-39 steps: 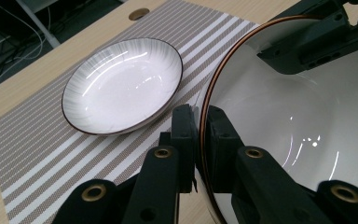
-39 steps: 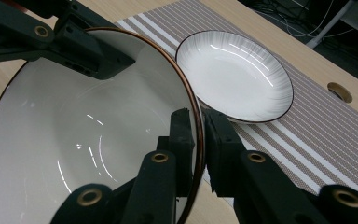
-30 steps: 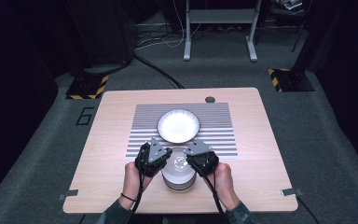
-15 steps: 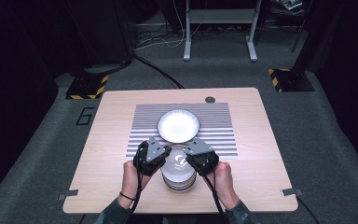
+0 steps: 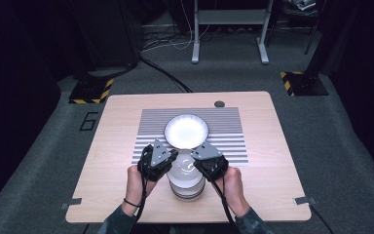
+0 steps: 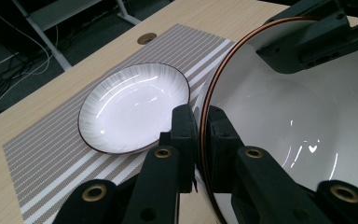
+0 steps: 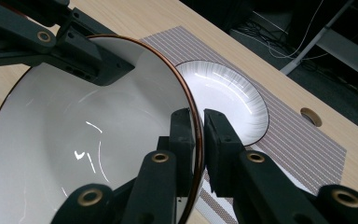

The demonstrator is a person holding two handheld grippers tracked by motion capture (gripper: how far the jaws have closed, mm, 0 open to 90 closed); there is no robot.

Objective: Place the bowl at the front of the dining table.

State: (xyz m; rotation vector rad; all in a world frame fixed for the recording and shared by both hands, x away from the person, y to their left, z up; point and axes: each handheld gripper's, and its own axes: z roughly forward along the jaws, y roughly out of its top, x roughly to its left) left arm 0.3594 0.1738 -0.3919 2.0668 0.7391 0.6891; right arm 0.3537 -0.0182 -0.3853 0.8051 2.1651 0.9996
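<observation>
1. High view: the left gripper (image 5: 168, 157) and the right gripper (image 5: 197, 158) grip opposite sides of the top bowl (image 5: 185, 171) of a stack of white bowls (image 5: 186, 189) standing on the wooden table (image 5: 117, 126) at its near edge. A shallow white plate (image 5: 186, 130) lies on the striped placemat (image 5: 224, 131) just beyond the stack. A round cable hole (image 5: 219, 104) sits at the table's far edge
2. Left gripper view: the left gripper (image 6: 199, 130) is pinched on the copper-coloured rim (image 6: 214, 84) of the top bowl (image 6: 284, 121), one jaw inside the wall and one outside. The right gripper (image 6: 317, 37) is clamped on the far rim. The bowl is empty; so is the plate (image 6: 130, 107), whose ribbed border shows here
3. Right gripper view: the right gripper (image 7: 199, 135) is pinched on the rim of the top bowl (image 7: 88, 135) in the same way. The left gripper (image 7: 98, 60) holds the opposite rim. The plate (image 7: 233, 98) lies partly hidden behind the bowl's edge
</observation>
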